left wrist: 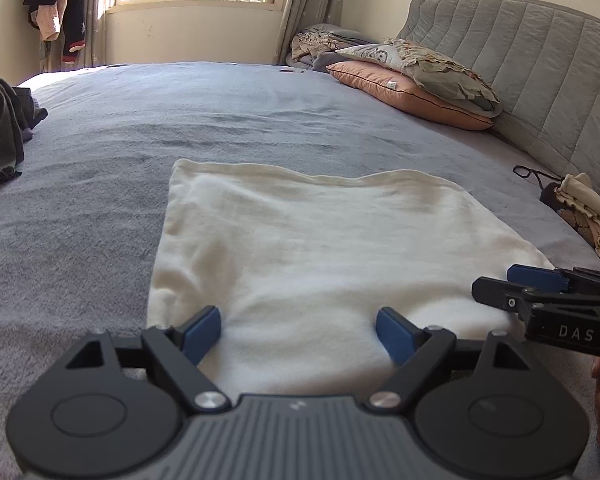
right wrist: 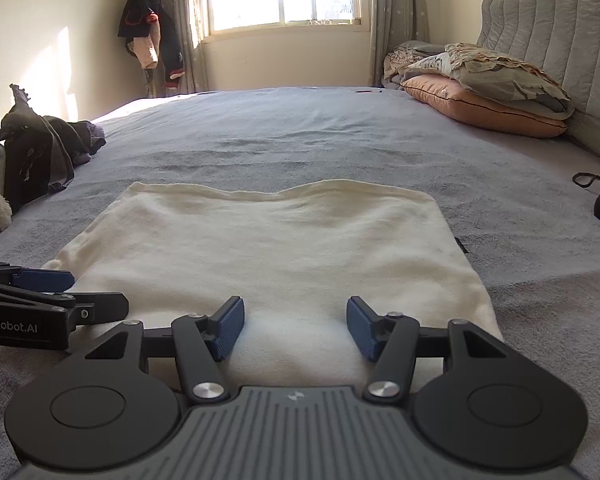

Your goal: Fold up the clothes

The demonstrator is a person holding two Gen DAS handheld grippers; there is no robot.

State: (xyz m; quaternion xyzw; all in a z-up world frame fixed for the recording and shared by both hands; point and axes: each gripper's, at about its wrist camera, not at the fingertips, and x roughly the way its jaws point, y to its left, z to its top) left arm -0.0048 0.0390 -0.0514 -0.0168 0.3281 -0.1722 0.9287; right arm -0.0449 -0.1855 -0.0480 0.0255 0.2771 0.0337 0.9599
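Left wrist: cloth [left wrist: 308, 248] between open jaws

A cream-white, soft fleecy garment [left wrist: 320, 248] lies spread flat on the grey bed cover [left wrist: 100, 200], folded into a rough rectangle. Its far edge is a thick hem with a shallow wave in it, its side edges run straight, and its surface shows only faint creases. Its near edge is hidden.
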